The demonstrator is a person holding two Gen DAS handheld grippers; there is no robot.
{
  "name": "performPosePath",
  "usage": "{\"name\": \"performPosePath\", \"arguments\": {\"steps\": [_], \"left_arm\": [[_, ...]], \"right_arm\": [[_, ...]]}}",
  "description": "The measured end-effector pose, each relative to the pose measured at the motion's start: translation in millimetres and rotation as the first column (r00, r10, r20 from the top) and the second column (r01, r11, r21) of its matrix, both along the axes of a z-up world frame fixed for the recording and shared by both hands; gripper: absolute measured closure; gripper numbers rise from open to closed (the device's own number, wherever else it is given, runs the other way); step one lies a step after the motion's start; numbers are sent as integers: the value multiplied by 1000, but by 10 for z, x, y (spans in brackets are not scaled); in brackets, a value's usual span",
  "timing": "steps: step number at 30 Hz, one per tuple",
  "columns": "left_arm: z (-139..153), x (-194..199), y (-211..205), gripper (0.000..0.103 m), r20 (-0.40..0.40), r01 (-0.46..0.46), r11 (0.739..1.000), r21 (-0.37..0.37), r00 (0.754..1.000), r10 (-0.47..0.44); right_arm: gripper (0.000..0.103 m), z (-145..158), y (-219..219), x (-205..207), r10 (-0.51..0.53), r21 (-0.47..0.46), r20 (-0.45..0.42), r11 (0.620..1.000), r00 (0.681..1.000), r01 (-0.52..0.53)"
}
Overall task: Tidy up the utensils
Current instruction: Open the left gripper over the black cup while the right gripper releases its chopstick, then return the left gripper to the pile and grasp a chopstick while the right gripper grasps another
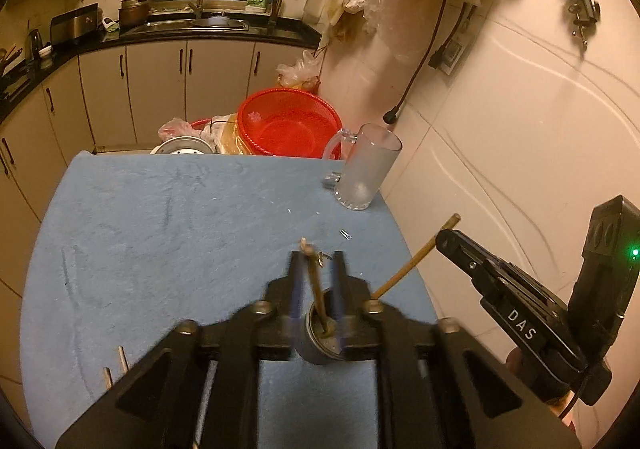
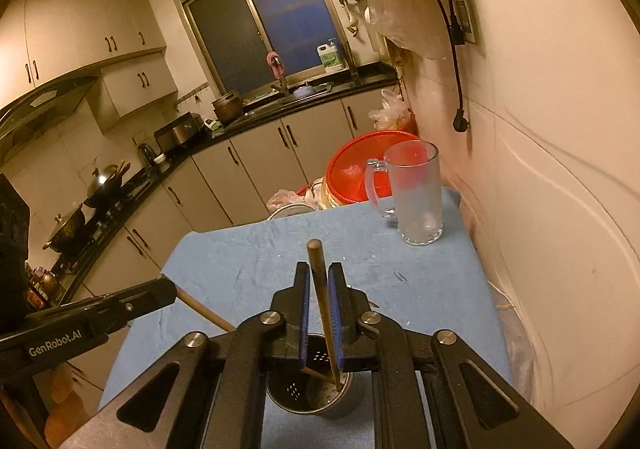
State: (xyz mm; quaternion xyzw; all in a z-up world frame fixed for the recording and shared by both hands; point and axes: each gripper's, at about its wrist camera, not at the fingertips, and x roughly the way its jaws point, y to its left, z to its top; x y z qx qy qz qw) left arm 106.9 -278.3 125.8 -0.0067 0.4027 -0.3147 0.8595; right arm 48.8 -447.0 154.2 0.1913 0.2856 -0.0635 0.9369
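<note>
Left tongs: narrowly apart, chopstick loose between.
Right tongs: narrowly apart around second chopstick.
Holder: both chopsticks inside.

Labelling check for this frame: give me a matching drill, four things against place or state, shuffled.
Things:
1. glass mug
2. red basket
3. metal utensil cup
4. blue cloth

Places or states:
A. covers the table
B. beyond the table's far edge
C. empty, upright, at the far corner near the wall
D. holds chopsticks, below the jaws

Pairs: 1-C, 2-B, 3-D, 4-A
</note>
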Motion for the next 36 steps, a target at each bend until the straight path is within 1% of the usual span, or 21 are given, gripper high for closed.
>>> {"name": "performPosePath", "arguments": {"steps": [1,2,3,7,12,16,19,20,24,26,29,31,32,36], "left_arm": [[21,-23,13,75,10,-6,1000,-3,1000,6],[38,-46,44,73,19,-11,1000,-6,1000,11],[65,-67,72,73,24,-12,1000,-9,1000,13],[161,-129,224,73,22,-24,999,-31,999,24],[269,-276,575,73,27,-45,997,-65,999,47],[314,-407,954,73,36,-81,993,-83,996,84],[268,-476,1223,72,36,-120,990,-74,992,123],[225,-502,1329,72,33,-132,989,-64,990,135],[-13,-569,1683,72,2,-187,982,-30,982,187],[-209,-588,1871,72,-28,-215,977,2,976,215],[-560,-568,2140,72,-99,-257,966,37,961,260],[-839,-513,2297,72,-157,-290,954,82,941,300],[-953,-504,2346,72,-180,-298,949,100,933,312],[-1300,-380,2441,72,-279,-304,944,125,903,327]], "right_arm": [[70,23,8,-30,-1,1,8,1000,1000,1],[66,56,13,-73,-2,-4,24,1000,1000,2],[64,84,29,-115,-6,-11,32,1000,999,6],[64,204,93,-313,-3,-4,61,1000,998,3],[64,305,292,-563,32,-5,84,999,996,-32],[64,275,526,-707,85,2,81,996,993,-85],[64,170,765,-764,143,18,58,989,988,-144],[64,121,844,-769,161,25,45,986,986,-162],[57,-164,1174,-752,231,47,-16,972,973,-230],[57,-374,1345,-719,261,71,-59,964,964,-257],[57,-698,1574,-647,305,105,-128,950,943,-293],[57,-879,1690,-616,344,131,-161,937,925,-325],[57,-987,1782,-586,371,145,-183,926,910,-349],[57,-1234,1976,-485,414,180,-233,907,880,-380]]}}
